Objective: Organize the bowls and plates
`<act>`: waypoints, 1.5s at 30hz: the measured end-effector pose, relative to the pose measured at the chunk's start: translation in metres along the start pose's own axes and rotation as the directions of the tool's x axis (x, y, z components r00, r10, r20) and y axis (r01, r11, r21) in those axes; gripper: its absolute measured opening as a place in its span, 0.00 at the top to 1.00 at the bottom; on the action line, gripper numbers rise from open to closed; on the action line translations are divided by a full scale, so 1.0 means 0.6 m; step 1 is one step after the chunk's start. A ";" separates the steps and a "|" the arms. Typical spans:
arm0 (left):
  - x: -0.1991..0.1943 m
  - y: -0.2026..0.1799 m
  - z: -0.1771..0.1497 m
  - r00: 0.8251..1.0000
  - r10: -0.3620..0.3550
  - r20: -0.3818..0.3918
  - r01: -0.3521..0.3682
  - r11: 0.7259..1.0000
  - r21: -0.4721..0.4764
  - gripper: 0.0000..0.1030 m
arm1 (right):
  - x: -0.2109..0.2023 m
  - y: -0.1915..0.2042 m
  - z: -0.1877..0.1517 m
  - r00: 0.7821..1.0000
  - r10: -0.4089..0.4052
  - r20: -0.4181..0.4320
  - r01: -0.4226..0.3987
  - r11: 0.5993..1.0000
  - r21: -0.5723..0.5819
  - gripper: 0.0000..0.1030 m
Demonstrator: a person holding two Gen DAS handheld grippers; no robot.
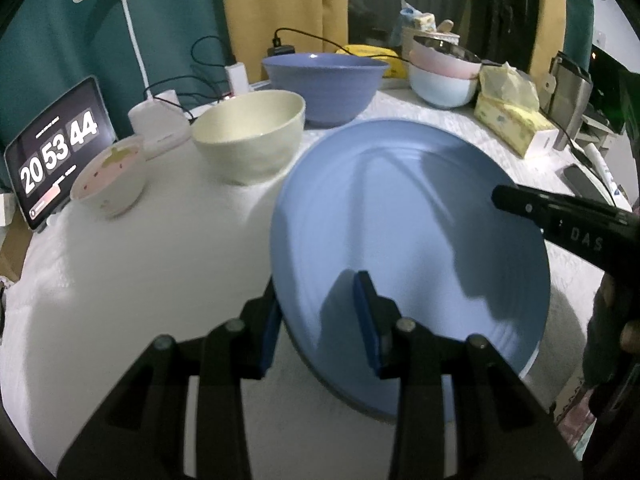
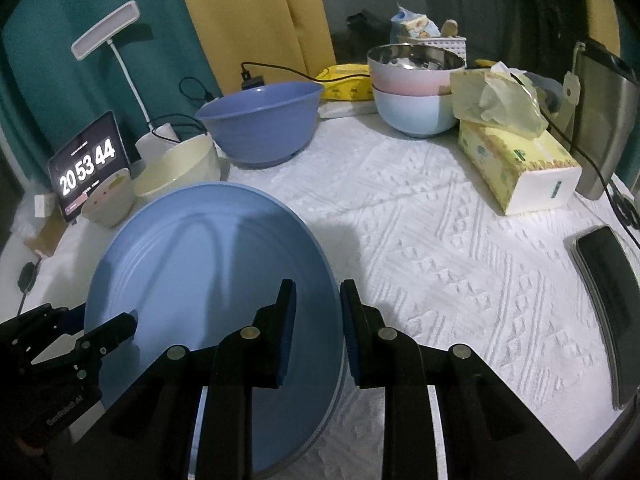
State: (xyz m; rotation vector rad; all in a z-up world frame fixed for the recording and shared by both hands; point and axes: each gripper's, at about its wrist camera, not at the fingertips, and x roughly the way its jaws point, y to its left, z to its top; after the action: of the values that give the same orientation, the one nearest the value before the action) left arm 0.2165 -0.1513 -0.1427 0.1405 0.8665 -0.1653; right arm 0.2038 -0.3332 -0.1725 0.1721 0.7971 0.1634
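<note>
Far left on the white tablecloth [image 2: 420, 216]: clock tablet [image 1: 60, 152], lamp [image 1: 132, 60], small pink bowl [image 1: 110, 178], cream bowl [image 1: 250, 136], big blue bowl [image 1: 324, 86] behind. Centre: blue plate [image 1: 408, 240], tilted off the cloth, rim pinched on opposite sides by left gripper [image 1: 316, 320] and right gripper [image 2: 318, 328]. Further right: stacked pink and pale blue bowls [image 2: 414, 92], tissue box [image 2: 516, 164], phone [image 2: 608, 276]

tilted blue plate [image 1: 408, 240], rim-gripped

Open tablecloth [image 2: 440, 240] right of plate [image 2: 208, 280]; bowls [image 2: 260, 120] crowd far side, tissue box [image 2: 516, 168] and phone [image 2: 608, 312] block right edge.
</note>
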 end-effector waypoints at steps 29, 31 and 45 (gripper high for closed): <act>0.011 0.011 -0.007 1.000 0.008 -0.020 -0.009 0.999 -0.054 0.47 | -0.009 -0.018 -0.005 1.000 -0.020 0.002 0.020 0.999 0.027 0.71; 0.004 0.019 -0.004 1.000 0.006 0.005 -0.005 0.997 -0.080 0.44 | -0.009 -0.023 -0.005 1.000 -0.022 0.002 0.022 0.999 0.036 0.67; 0.040 0.030 -0.008 0.998 -0.047 -0.028 0.043 0.989 -0.141 0.44 | 0.009 -0.025 -0.016 0.999 -0.017 -0.048 0.019 0.998 0.054 0.64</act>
State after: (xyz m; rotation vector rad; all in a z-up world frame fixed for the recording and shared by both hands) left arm 0.2319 -0.1348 -0.1634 -0.0083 0.9102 -0.1437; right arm 0.2016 -0.3458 -0.1859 0.2131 0.8504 0.1291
